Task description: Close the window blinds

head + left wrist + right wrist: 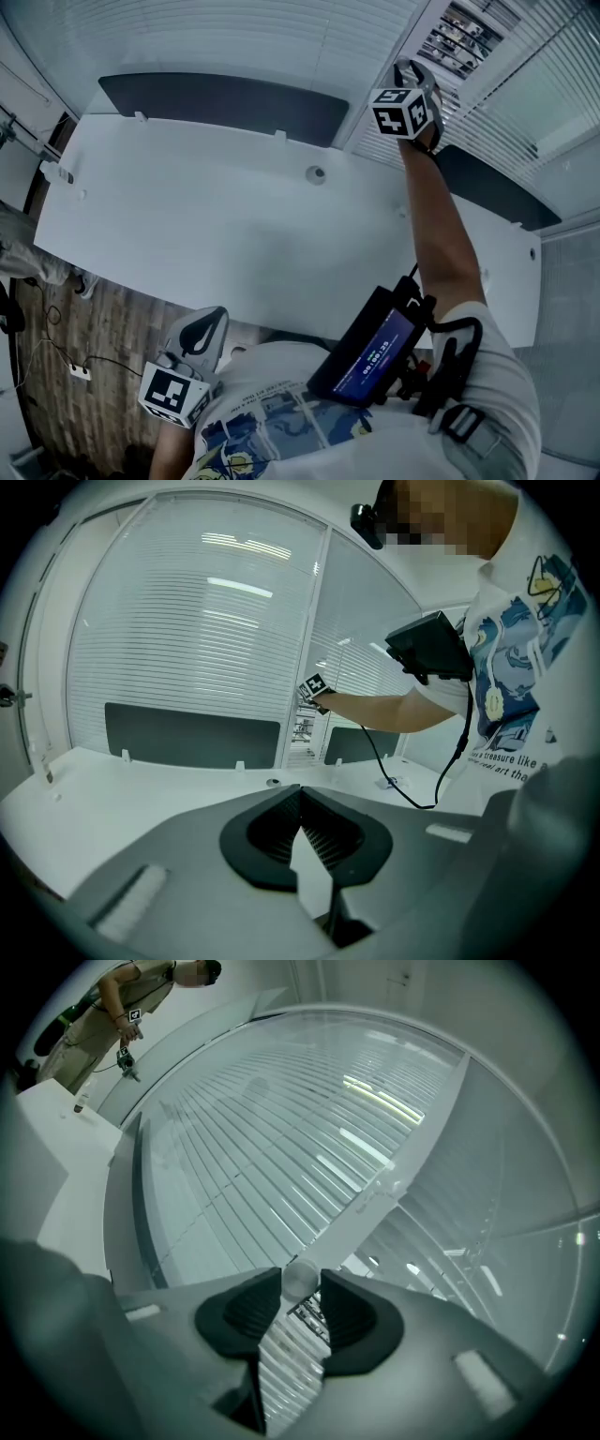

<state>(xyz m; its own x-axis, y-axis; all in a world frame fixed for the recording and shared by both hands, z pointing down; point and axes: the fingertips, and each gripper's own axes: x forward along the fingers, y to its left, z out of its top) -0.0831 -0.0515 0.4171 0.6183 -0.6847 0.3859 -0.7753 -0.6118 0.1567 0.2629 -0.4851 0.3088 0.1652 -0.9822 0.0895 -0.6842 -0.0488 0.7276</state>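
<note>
In the head view, a white counter [206, 225] spans the frame, with dark divider panels [225, 103] standing along its far edge and the window blinds [234, 37] hanging behind them. The right gripper [412, 80] is raised past the far edge on an outstretched arm, up against the blinds beside a white window post [398, 56]; just right of the post the slats are tilted open and let the outside show. The left gripper [204, 328] hangs low off the near edge, close to the person's body. A dark device with a lit screen [370, 349] is strapped at the person's chest. In the left gripper view, the left gripper [300, 797] has its fingers [328, 832] pressed together at the tips with nothing between them, pointing over the counter [141, 780] toward the blinds [187, 639]. In the right gripper view, the right gripper [300, 1281] has its fingers [347, 1312] clamped on a small pale round knob [300, 1277] right in front of the blinds [281, 1138]. Another person [112, 1007] stands far off at the upper left.
</note>
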